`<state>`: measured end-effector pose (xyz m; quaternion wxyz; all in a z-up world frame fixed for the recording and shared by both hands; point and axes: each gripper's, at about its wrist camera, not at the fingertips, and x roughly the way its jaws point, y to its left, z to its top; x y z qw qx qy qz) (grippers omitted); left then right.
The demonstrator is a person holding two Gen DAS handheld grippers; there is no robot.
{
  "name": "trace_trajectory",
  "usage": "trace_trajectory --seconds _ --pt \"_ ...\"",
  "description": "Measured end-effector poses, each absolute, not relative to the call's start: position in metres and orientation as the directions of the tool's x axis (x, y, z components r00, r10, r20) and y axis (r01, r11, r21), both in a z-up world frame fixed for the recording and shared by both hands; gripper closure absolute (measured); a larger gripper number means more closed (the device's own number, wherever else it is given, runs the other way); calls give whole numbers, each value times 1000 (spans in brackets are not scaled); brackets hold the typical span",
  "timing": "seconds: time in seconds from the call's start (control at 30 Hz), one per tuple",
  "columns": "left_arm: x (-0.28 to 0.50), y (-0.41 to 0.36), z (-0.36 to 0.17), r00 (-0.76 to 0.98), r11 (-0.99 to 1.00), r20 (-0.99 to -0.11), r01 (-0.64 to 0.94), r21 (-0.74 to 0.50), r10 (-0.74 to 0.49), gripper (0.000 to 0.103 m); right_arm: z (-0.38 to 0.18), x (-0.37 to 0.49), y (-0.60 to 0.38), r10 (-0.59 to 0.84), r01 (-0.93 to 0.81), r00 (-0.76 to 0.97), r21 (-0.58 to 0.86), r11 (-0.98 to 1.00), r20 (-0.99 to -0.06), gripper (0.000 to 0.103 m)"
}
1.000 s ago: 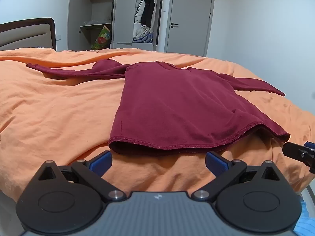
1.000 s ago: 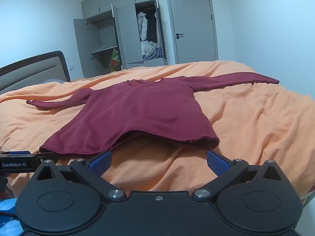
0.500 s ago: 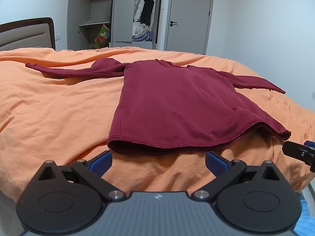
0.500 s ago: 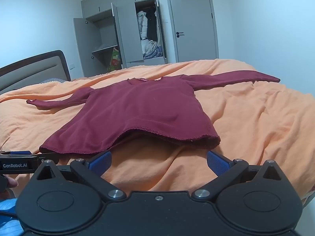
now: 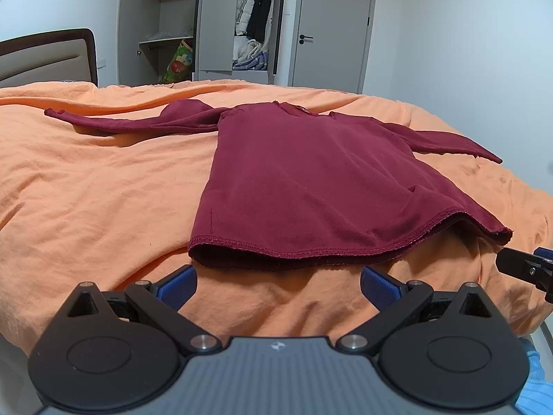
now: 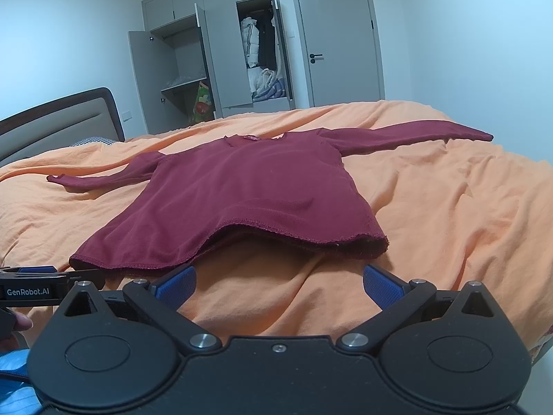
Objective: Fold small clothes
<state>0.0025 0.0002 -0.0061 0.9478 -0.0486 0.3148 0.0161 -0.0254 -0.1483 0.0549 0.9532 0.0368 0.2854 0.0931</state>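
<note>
Dark red long-sleeved knit shirt (image 5: 311, 180) lies spread flat on the orange crumpled bed cover (image 5: 90, 186), filling the middle of both wrist views. Its neckline points toward the far wall and its hem is the nearest edge, low in each frame. One sleeve stretches to the left side of the picture, the other to the right, and in the right wrist view the shirt (image 6: 249, 193) shows its right sleeve running long toward the right edge. The hem is not flat everywhere — one corner is a little lifted from the cover.

At the bottom of the left wrist view, the left gripper (image 5: 278, 282) has its two blue-padded fingers spread wide apart, with nothing between them; it is just in front of the hem and does not touch it. The right gripper (image 6: 278, 280) is the same in its own view: fingers released and wide, empty, near the hem but apart from it. At the right edge of the left wrist view a black tip of the right gripper (image 5: 525, 266) shows beside the lifted hem corner.

In the upper part of both frames stand a grey wardrobe with open doors (image 5: 207, 24) — clothes hang inside — and a closed grey door (image 5: 328, 27). A padded headboard with dark frame (image 6: 58, 124) is at the left.
</note>
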Motion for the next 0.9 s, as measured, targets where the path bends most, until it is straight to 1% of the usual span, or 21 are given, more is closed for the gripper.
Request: trace_trajectory --seconds 0.9 --pt "7 2 -7 787 994 -617 -70 -83 4 0 53 -24 -147 204 -160 813 128 979 -545 0"
